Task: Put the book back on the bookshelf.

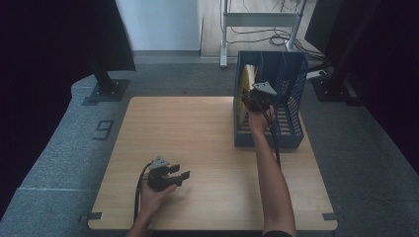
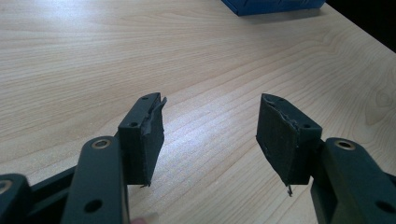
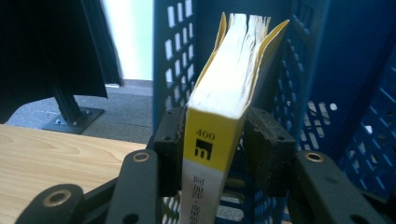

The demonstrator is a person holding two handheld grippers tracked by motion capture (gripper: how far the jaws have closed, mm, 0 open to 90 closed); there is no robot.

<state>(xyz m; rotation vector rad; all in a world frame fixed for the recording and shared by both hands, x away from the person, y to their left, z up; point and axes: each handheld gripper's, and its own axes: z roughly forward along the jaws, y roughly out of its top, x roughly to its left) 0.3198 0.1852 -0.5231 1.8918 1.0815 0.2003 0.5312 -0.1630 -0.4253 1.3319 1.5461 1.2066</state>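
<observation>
At the far right of the desk (image 1: pixel 197 148) stands a blue perforated crate (image 1: pixel 291 79), and inside it, against its left wall, a yellow book (image 1: pixel 243 91) stands upright on its edge. The right hand-held gripper (image 1: pixel 257 101) reaches into the crate from the near side and has the book between its two jaws, near the spine end. In the right gripper view the book (image 3: pixel 224 107) sits between the pads (image 3: pixel 170 140), with its cream page block fanning a little at the far end; the left pad seems to touch the cover, but on the right side a thin gap is possible, so I cannot tell for sure whether the book is pinched or only loosely framed. I judge that the book is being set down in the crate like a file in a holder, and the wall helps it to stay upright. No other content of the crate is visible to me. The left hand-held gripper (image 1: pixel 170 175) rests low at the near left part of the desk, well apart from the crate; its jaws are spread with nothing between them, only bare wood (image 2: pixel 196 60), probably waiting while the other hand works.
</observation>
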